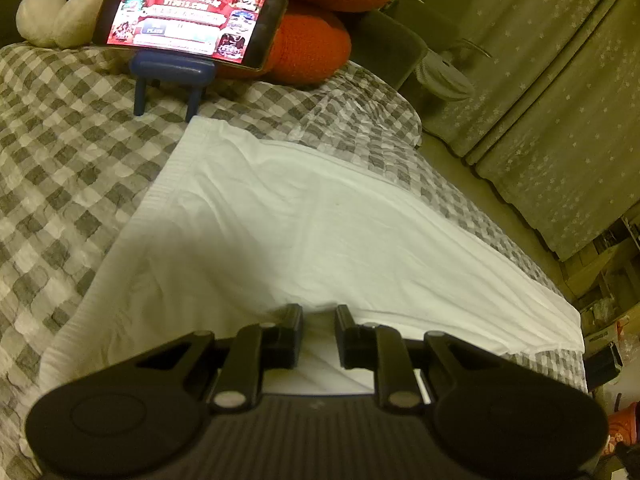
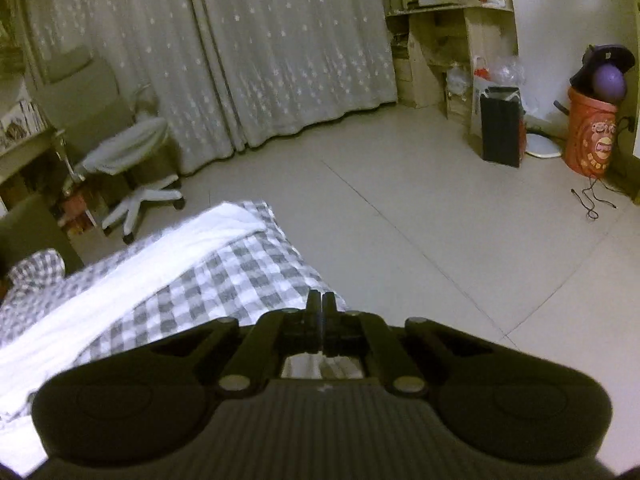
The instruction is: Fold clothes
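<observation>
A garment point(image 1: 288, 232) lies flat on the bed point(image 1: 72, 152). Beyond its far edge a phone point(image 1: 192, 20) leans on a stand point(image 1: 172, 76), with cushions point(image 1: 312, 40) behind it. Curtains point(image 2: 248, 48) hang across the floor point(image 2: 420, 220) from the bed, a chair point(image 2: 120, 140) before them.

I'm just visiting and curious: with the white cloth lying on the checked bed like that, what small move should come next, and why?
Probably bring the right hand-held gripper back over the white garment and take its free edge. Its fingers look nearly closed with nothing between them, and it points off the checked bedspread toward the floor, while the left hand-held gripper sits at the garment's near edge, fabric between its fingers.
</observation>
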`<state>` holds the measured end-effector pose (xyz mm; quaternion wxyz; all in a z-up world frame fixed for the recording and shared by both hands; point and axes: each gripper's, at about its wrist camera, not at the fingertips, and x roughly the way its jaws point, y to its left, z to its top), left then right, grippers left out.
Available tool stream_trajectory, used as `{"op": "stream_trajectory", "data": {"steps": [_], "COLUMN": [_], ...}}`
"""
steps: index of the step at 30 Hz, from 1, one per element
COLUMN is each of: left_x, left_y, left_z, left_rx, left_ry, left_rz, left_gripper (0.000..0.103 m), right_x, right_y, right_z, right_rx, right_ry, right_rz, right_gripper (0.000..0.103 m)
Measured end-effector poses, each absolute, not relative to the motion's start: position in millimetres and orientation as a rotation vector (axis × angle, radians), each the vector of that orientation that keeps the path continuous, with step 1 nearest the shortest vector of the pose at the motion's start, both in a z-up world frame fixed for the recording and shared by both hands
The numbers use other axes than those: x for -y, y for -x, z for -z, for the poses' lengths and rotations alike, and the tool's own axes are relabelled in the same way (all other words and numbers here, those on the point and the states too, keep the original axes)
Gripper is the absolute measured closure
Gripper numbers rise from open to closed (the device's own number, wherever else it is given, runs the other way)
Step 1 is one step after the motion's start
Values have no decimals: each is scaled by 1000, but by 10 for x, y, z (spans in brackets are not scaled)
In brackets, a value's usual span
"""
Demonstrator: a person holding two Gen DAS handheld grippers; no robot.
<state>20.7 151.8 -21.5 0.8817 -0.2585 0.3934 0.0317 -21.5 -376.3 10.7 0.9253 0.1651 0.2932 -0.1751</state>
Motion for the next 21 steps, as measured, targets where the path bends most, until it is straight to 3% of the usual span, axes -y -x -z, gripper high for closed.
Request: {"op": "stream_trajectory", "data": {"steps": [1,2,3,7,8,9,11,17,21], "left_x": [-1519,-1520,-1518,-1504,-1499,-1496,-1499,-1511,-1521], "left_y": [-211,-215,-219,-224,-222,-219,-216,-210,-228], "left_z": [215,215,215,209,208,209,211,210,208], "left_rx": [-820,-821,-821,-820,-819,-819,-818,-819,-822], "left_ry": [540,541,540,526,523,520,520,519,531], "left_rz": [-67,-67,-67,-71,-71,-71,-70,-69,-70], "left_gripper": [85,85,85,85,85,85,85,85,85], "right_x": [3785,3801,3813,3783,3775,3771,3769,3924,4100], "right_y": [205,212,228,362,348,311,236,696,754], "right_z": [-59,-22,9,1,32,68,127,-437,-525], "right_rx": [-629,-650,-667,-667,-690,-713,-746,-394,-349], "right_ry": [-328,-321,-316,-310,-306,-292,-256,-362,-475], "right_rz": [342,327,313,254,242,233,213,279,289], "right_gripper": [84,64,53,53,64,83,101,101,101]}}
